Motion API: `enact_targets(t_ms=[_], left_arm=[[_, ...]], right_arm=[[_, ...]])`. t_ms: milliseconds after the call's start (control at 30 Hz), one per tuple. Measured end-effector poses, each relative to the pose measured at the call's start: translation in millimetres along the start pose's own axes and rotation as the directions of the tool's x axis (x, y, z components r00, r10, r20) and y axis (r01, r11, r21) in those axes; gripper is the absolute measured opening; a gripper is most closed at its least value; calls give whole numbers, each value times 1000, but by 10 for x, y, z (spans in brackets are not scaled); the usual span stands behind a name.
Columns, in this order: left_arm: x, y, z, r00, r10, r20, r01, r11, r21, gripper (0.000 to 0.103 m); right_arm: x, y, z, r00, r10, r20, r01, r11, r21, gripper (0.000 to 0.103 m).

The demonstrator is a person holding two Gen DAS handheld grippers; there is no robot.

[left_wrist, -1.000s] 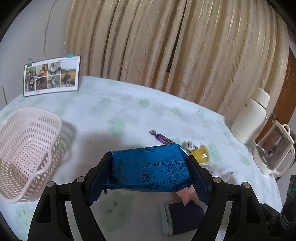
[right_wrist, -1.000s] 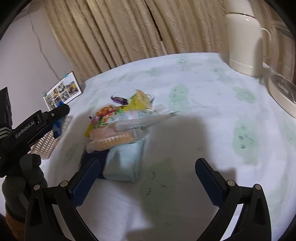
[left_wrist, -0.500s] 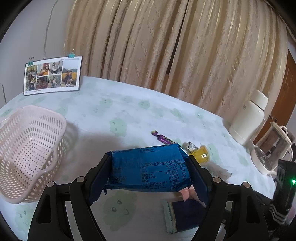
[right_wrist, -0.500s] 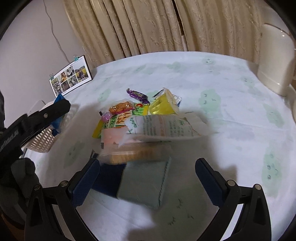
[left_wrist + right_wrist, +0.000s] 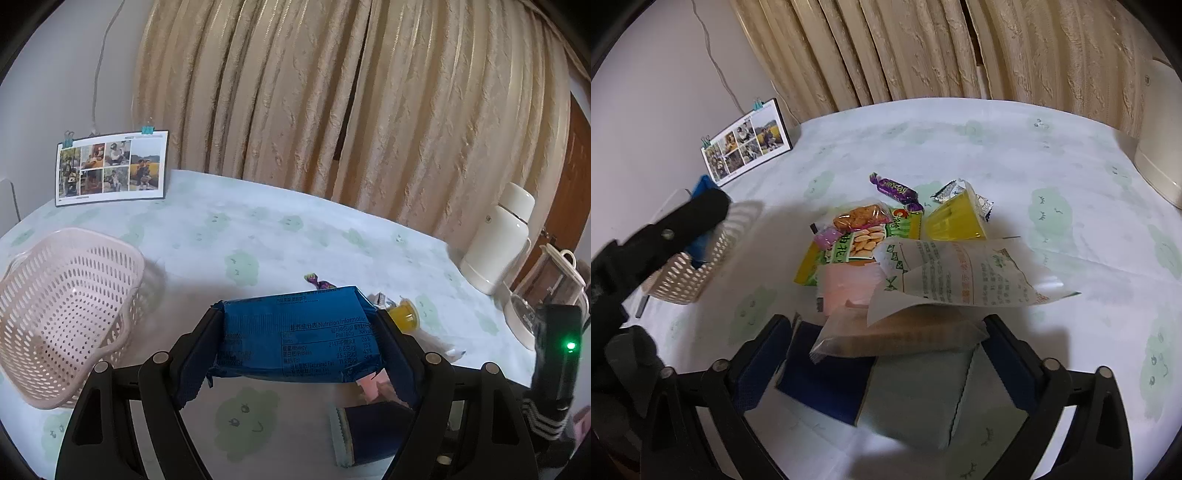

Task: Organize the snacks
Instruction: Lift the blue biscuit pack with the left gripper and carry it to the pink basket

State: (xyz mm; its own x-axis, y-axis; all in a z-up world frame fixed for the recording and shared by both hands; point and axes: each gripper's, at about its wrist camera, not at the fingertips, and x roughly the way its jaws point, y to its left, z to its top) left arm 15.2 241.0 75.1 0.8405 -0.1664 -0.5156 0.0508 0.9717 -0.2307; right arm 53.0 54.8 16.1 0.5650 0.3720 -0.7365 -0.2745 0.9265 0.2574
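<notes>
My left gripper (image 5: pixel 297 345) is shut on a blue snack packet (image 5: pixel 299 332), held above the tablecloth just right of the empty pink basket (image 5: pixel 55 314). In the right wrist view my right gripper (image 5: pixel 886 354) stands open, its fingers either side of the near end of the snack pile. Between them lie a clear wafer packet (image 5: pixel 897 338), a navy packet (image 5: pixel 827 384) and a pale green packet (image 5: pixel 923 398). Farther off are a white-and-green bag (image 5: pixel 960 273), a peanut packet (image 5: pixel 864 240), a yellow jelly cup (image 5: pixel 955 221) and a purple candy (image 5: pixel 895 188).
A photo card (image 5: pixel 110 168) stands at the table's back left. A white thermos (image 5: pixel 498 240) and a glass kettle (image 5: pixel 546 291) stand at the right edge. Beige curtains hang behind. The left gripper's arm (image 5: pixel 665 236) reaches over the basket (image 5: pixel 694 273).
My right gripper has moved in and down on the snack pile until its fingers straddle the nearest packets. The left gripper still holds the blue packet, shifted slightly toward the basket.
</notes>
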Motion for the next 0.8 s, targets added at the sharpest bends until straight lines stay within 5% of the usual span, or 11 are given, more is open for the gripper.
enact_targets(t_ms=[67,433,800], left_arm=[[-17,11,2,1000,4,7,-4,1000,-5,81],[-135,114,50,997,50,66,-48,998,-37,81],[-376,385,130,963,203,179,-186,977,-107,81]], right_arm=[[18,-14,2,1000,-7,-8,7,1000,2,80],[-91,35,-70,1000,0,22,0,1000,-6,78],[-317,138,-86,995,50,92,-51,999,13,78]])
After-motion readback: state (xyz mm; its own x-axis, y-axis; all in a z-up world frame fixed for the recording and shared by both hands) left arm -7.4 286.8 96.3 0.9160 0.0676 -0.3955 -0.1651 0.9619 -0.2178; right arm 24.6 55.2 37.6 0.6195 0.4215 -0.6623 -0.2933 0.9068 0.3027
